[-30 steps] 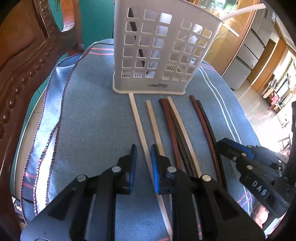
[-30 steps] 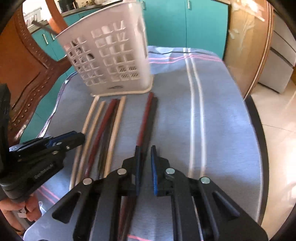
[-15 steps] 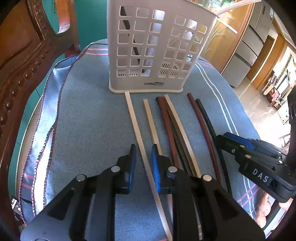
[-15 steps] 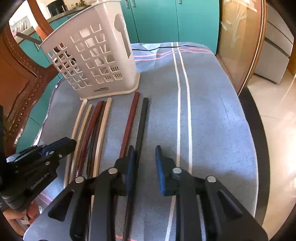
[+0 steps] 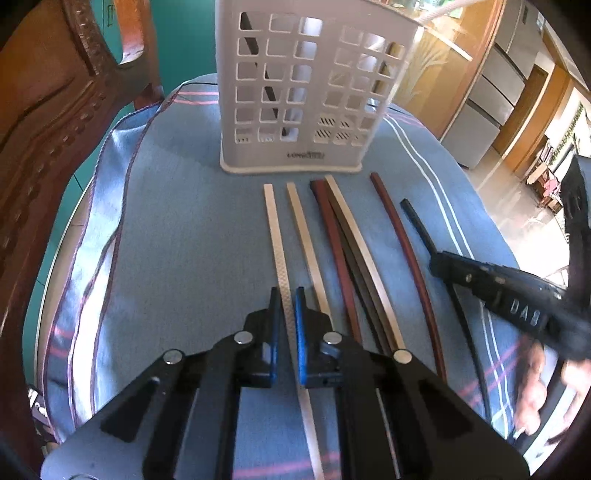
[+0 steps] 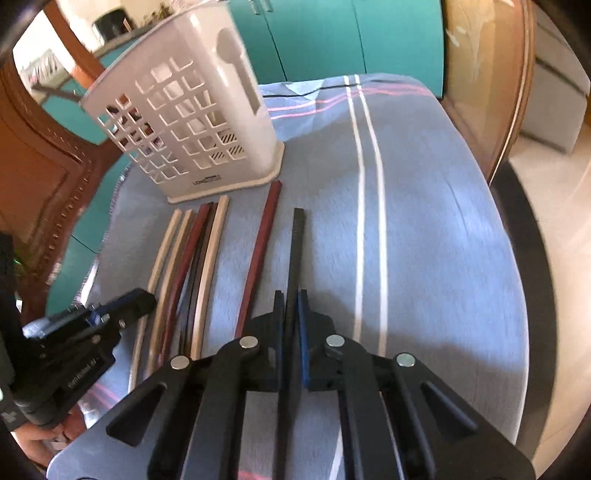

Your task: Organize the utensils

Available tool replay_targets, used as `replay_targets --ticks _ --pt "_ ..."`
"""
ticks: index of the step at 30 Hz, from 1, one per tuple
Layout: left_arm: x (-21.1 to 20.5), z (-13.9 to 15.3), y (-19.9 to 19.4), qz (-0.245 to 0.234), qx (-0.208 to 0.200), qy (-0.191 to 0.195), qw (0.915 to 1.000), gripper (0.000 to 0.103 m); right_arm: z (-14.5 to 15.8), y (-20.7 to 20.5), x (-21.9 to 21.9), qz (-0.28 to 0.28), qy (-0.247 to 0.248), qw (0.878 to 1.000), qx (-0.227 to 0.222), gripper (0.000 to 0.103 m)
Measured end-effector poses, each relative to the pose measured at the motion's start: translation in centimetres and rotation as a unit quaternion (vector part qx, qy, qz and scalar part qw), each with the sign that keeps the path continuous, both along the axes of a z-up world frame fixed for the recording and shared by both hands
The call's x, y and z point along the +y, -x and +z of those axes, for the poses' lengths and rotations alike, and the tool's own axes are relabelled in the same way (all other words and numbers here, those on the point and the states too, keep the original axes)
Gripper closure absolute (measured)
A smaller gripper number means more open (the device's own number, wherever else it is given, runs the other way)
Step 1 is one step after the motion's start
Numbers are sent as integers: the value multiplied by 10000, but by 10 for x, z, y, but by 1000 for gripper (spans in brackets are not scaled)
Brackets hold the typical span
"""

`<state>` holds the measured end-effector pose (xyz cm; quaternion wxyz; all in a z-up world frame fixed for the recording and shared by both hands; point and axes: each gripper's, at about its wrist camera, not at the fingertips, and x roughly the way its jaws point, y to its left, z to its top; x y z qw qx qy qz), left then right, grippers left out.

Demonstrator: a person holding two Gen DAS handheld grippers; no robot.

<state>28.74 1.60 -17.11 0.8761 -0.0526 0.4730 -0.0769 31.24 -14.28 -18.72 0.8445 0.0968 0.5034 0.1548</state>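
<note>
A white slotted utensil basket (image 5: 295, 92) (image 6: 192, 122) stands upright at the far side of the blue cloth, with a few sticks inside. Several chopsticks lie in a row in front of it. My left gripper (image 5: 286, 295) is shut on the leftmost one, a pale white chopstick (image 5: 273, 229). Beside it lie a beige chopstick (image 5: 306, 236), a dark bundle (image 5: 343, 240) and a red-brown chopstick (image 5: 399, 236) (image 6: 264, 236). My right gripper (image 6: 291, 306) is shut on the black chopstick (image 6: 296, 236) at the right end of the row. Each view also shows the other gripper from the side.
A carved wooden chair (image 5: 55, 129) stands close on the left. The blue striped cloth (image 6: 424, 221) covers a round table whose edge curves away on the right. Teal cabinets (image 6: 332, 33) are behind, and a hand (image 5: 535, 387) shows at lower right.
My left jaws closed onto the pale white chopstick. My right gripper shifted from the red-brown stick to the black one, opened, then closed on it; the black stick now lies apart from the red-brown one.
</note>
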Motion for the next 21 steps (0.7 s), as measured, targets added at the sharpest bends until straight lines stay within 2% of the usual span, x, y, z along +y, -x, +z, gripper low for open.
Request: replay_targets --ticks 3,6,8,10,15,16,18,21 --pt "0 -1 17 -44 -21 140 9999 94 -3 9 -4 150 -347 9992 101 95" --pt "0 -2 18 -27 -45 89 9999 94 0 13 4 285 -192 9994 -18 93" --pt "0 -3 15 1 -20 106 9999 92 2 16 6 310 -113 9994 -106 87" --pt "0 -4 13 11 -32 128 9999 89 3 13 9 257 -30 9995 -156 74" --pt "1 -3 17 -28 -83 336 9994 70 2 10 7 102 -79 9998 -134 72" --pt "0 -3 17 -16 -90 333 9994 69 2 10 6 94 -78 9998 -136 72" --pt "1 -3 17 61 -117 270 9995 59 4 11 7 57 36 9998 -195 72" --pt "2 -2 17 88 -121 271 9995 58 6 13 10 15 254 9991 -327 72"
